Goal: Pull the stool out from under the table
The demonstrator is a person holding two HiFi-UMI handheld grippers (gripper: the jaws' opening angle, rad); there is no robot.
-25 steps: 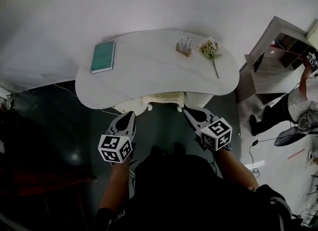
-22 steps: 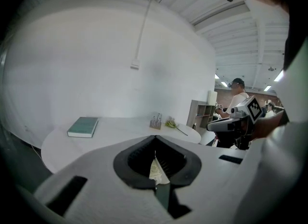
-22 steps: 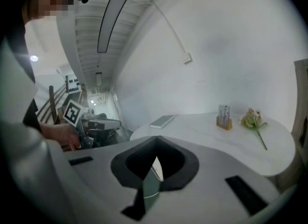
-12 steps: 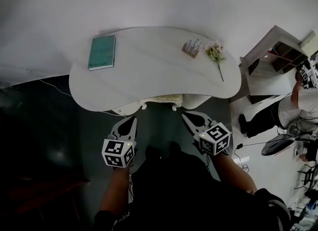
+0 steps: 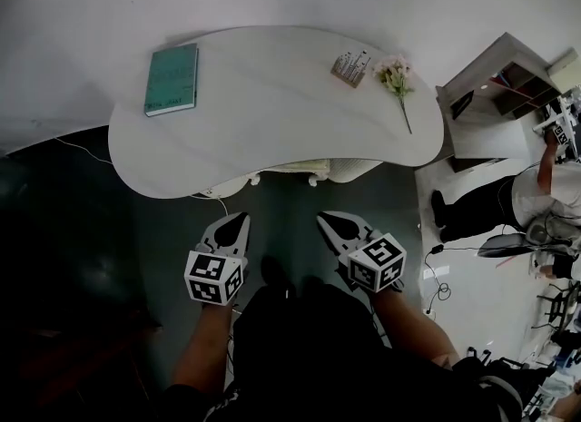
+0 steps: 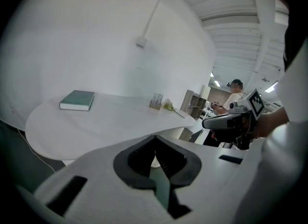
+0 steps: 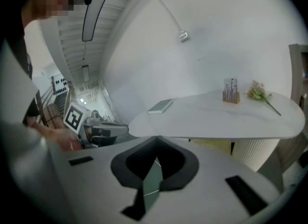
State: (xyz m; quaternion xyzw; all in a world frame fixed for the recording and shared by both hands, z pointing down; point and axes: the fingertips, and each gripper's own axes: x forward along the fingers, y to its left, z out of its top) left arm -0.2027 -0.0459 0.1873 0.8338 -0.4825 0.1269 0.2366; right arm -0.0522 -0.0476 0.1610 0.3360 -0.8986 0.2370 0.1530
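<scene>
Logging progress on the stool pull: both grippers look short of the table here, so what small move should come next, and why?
Probably open both jaws and reach forward and down toward the stool, which sits tucked under the table. The left gripper and right gripper are both shut, empty, and short of the table's near edge, touching nothing.

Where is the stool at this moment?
In the head view, the stool sits tucked under the near edge of the white table, about midway along it, with only its cream front edge showing.
</scene>
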